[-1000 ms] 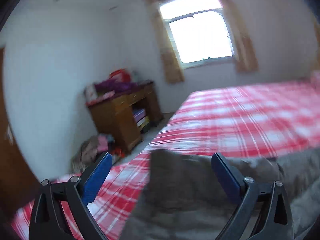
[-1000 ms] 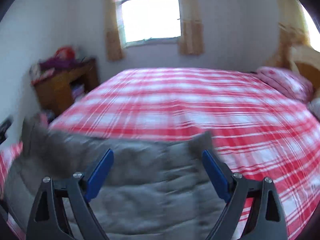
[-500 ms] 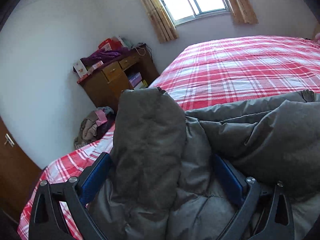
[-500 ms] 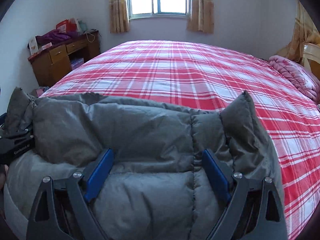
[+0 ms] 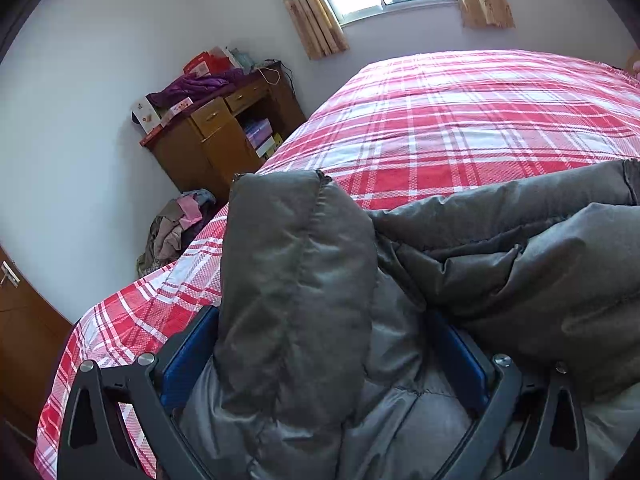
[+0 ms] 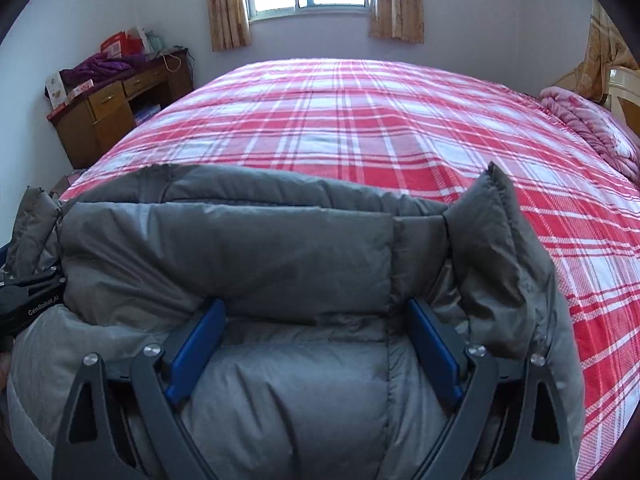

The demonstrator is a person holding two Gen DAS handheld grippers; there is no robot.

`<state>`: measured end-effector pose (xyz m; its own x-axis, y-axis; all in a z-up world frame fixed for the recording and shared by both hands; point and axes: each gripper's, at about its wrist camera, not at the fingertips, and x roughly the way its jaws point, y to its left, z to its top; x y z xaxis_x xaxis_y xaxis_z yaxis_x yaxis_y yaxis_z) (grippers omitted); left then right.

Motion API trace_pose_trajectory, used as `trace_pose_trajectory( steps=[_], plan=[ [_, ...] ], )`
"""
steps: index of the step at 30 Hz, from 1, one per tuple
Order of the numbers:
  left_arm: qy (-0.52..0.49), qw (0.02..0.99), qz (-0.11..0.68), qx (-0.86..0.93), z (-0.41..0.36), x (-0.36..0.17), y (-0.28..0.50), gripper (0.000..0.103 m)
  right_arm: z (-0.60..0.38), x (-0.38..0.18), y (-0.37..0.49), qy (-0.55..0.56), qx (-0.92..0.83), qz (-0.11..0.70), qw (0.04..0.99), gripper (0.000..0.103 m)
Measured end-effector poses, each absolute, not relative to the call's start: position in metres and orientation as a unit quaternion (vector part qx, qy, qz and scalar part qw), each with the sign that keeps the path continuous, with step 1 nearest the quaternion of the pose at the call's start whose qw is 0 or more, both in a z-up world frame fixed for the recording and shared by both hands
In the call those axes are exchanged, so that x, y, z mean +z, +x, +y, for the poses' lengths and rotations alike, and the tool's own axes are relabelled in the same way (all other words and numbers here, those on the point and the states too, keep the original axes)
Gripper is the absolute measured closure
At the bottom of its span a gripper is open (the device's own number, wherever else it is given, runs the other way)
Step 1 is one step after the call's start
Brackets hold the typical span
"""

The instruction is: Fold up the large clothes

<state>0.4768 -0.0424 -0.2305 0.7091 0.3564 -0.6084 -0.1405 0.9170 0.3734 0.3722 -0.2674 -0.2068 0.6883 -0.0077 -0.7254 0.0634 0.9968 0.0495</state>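
A large grey puffer jacket [image 6: 248, 248] lies folded over at the near edge of the red plaid bed [image 6: 360, 120]. My right gripper [image 6: 316, 344] has its blue jaws spread wide, with the jacket's thick padding bulging between them. My left gripper [image 5: 324, 356] is also spread wide, with a puffy grey fold of the jacket [image 5: 292, 264] standing up between its fingers. In the right wrist view the left gripper's black body [image 6: 28, 300] shows at the jacket's left end. Whether the jaws press the fabric is hidden.
A wooden desk [image 5: 216, 136] piled with purple cloth and boxes stands against the left wall. A heap of clothes [image 5: 176, 224] lies on the floor beside it. A pink quilt [image 6: 588, 128] lies at the bed's far right. A wooden door [image 5: 16, 320] is at the left.
Both grippers dropped from a raised, blurred position down onto the bed with the jacket. The jacket's folded layer now rests on the bed, and the views have steadied.
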Motion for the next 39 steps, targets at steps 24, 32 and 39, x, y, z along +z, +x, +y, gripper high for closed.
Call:
trace_pose_trajectory(
  steps=[24, 32, 39],
  plan=[
    [0.159, 0.907, 0.364, 0.141, -0.045, -0.234, 0.48, 0.001, -0.259, -0.217, 0.383, 0.002, -0.042, 0.428, 0.903, 0.006],
    [0.167, 0.902, 0.372, 0.14, -0.046, -0.231, 0.481, 0.001, -0.257, -0.218, 0.386, -0.003, -0.045, 0.432, 0.901, 0.006],
    [0.095, 0.939, 0.316, 0.097, -0.025, -0.154, 0.419, 0.001, -0.251, -0.184, 0.366, 0.002, -0.053, 0.41, 0.91, 0.01]
  ],
)
